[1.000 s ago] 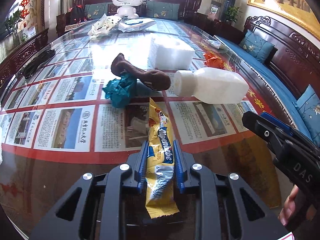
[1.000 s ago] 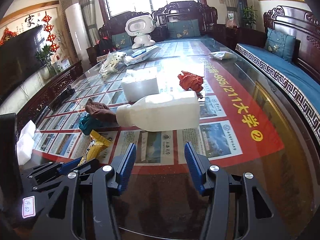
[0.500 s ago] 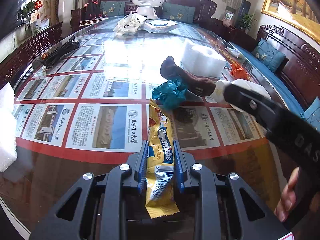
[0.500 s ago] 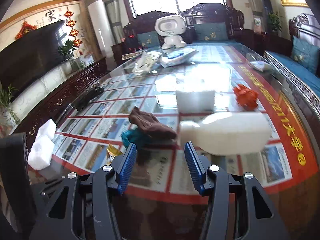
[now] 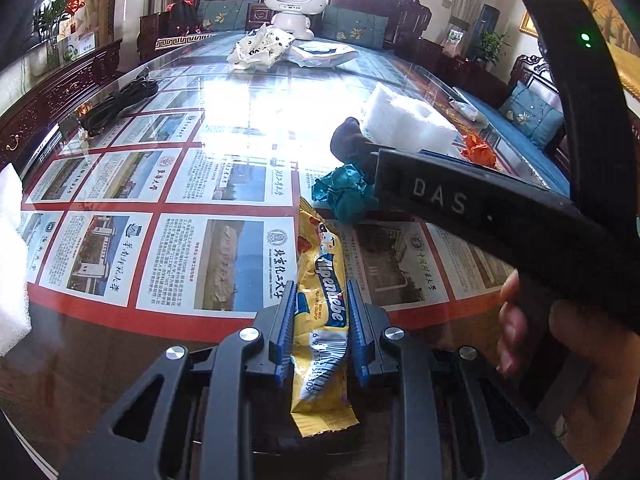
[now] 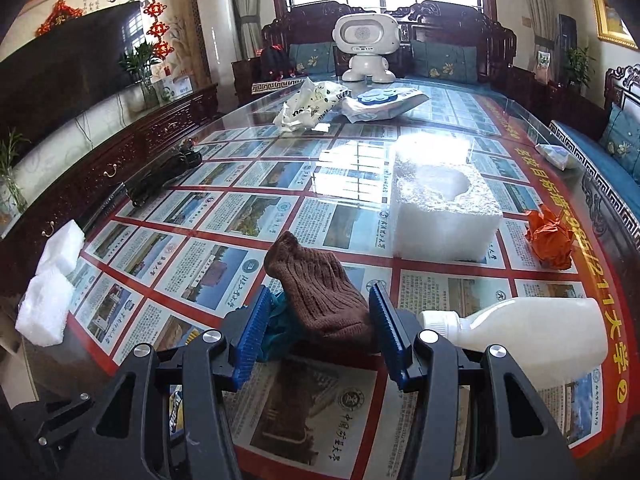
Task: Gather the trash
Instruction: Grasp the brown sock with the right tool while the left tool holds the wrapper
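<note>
While our glass-topped table point(image 6: 120, 272) spreads widest, we see a white foam block point(image 6: 440, 216) on it, then a white bottle point(image 6: 536, 332) lying on its side. Our right gripper point(image 6: 316, 336) stands spread, a brown sock point(image 6: 320, 292) and a teal paper wad point(image 5: 344, 194) between its jaws, untouched. Our left gripper point(image 5: 320, 320) pinches a yellow candy wrapper point(image 5: 320, 300). An orange paper wad point(image 6: 548, 240) lies beside the block.

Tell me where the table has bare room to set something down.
Free: the glass between the black cable and the foam block, and the stretch between the brown sock and the small foam pieces. Crowded: around the sock, teal paper, white bottle and orange paper.
</note>
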`<state>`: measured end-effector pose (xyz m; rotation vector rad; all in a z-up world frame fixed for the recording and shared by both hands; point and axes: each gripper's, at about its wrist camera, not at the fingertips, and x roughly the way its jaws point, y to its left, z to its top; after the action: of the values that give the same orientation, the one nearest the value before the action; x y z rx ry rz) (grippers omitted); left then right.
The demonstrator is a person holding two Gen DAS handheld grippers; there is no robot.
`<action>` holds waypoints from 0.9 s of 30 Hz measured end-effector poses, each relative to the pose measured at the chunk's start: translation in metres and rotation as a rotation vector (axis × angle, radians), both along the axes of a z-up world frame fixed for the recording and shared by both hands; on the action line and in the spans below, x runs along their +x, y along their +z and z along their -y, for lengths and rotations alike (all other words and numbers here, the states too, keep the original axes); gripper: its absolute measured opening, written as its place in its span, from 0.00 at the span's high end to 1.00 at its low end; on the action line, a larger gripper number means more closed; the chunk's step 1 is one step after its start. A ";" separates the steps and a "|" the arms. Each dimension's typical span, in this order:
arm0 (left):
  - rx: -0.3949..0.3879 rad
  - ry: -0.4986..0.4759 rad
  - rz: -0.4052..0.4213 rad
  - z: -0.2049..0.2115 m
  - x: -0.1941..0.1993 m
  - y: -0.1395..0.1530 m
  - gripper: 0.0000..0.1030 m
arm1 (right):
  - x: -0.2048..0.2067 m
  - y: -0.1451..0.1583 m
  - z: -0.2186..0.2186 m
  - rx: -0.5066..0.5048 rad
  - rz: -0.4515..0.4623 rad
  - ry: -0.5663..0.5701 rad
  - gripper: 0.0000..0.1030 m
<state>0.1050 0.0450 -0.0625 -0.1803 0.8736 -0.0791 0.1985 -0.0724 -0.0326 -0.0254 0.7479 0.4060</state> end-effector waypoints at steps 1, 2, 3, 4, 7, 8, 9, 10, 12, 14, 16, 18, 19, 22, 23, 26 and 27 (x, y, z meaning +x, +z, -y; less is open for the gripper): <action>0.000 -0.001 -0.001 0.000 0.000 0.000 0.75 | 0.002 0.000 0.000 0.002 -0.004 0.000 0.52; -0.002 -0.002 -0.001 0.000 0.000 0.000 0.75 | 0.004 0.000 0.001 0.011 -0.011 0.004 0.52; -0.001 -0.003 -0.001 0.000 0.000 0.000 0.75 | 0.004 -0.001 0.003 0.026 -0.022 0.007 0.53; 0.000 -0.004 -0.002 0.000 -0.001 0.000 0.75 | 0.006 -0.001 0.006 0.052 -0.040 0.014 0.57; -0.002 -0.005 -0.002 0.000 -0.001 0.000 0.75 | 0.007 -0.003 0.013 0.113 -0.081 0.028 0.66; -0.002 -0.005 -0.003 0.000 -0.001 0.000 0.75 | 0.007 -0.004 0.015 0.123 -0.090 0.028 0.73; -0.002 -0.004 -0.003 0.000 -0.001 0.000 0.75 | 0.006 -0.005 0.016 0.124 -0.099 0.032 0.80; -0.002 -0.005 -0.003 0.000 -0.001 0.000 0.75 | 0.004 -0.005 0.017 0.126 -0.099 0.036 0.84; -0.001 -0.006 -0.003 0.001 -0.001 0.000 0.75 | 0.001 -0.005 0.019 0.113 -0.097 0.042 0.95; 0.000 -0.009 -0.003 0.002 -0.001 0.000 0.75 | -0.002 -0.007 0.022 0.127 -0.108 0.047 0.95; -0.001 -0.010 -0.004 0.002 -0.002 0.000 0.75 | -0.007 -0.007 0.025 0.134 -0.101 0.044 0.95; 0.003 -0.010 -0.005 0.003 -0.002 0.000 0.75 | -0.013 -0.005 0.028 0.142 -0.091 0.042 0.95; 0.001 -0.009 -0.006 0.003 -0.002 0.000 0.75 | -0.016 -0.004 0.030 0.153 -0.087 0.041 0.95; 0.000 -0.012 -0.008 0.003 -0.002 0.001 0.75 | -0.029 0.004 0.036 0.168 -0.061 0.039 0.95; 0.004 -0.015 -0.005 0.004 -0.004 0.001 0.75 | -0.032 0.008 0.038 0.169 -0.051 0.041 0.95; 0.007 -0.019 0.002 0.007 -0.009 0.005 0.75 | -0.051 0.018 0.042 0.179 -0.023 0.051 0.95; 0.010 -0.021 0.005 0.008 -0.011 0.006 0.75 | -0.059 0.021 0.044 0.184 -0.016 0.054 0.95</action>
<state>0.0939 0.0371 -0.0564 -0.1611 0.8708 -0.0949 0.1396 -0.1168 -0.0113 0.1313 0.7243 0.5255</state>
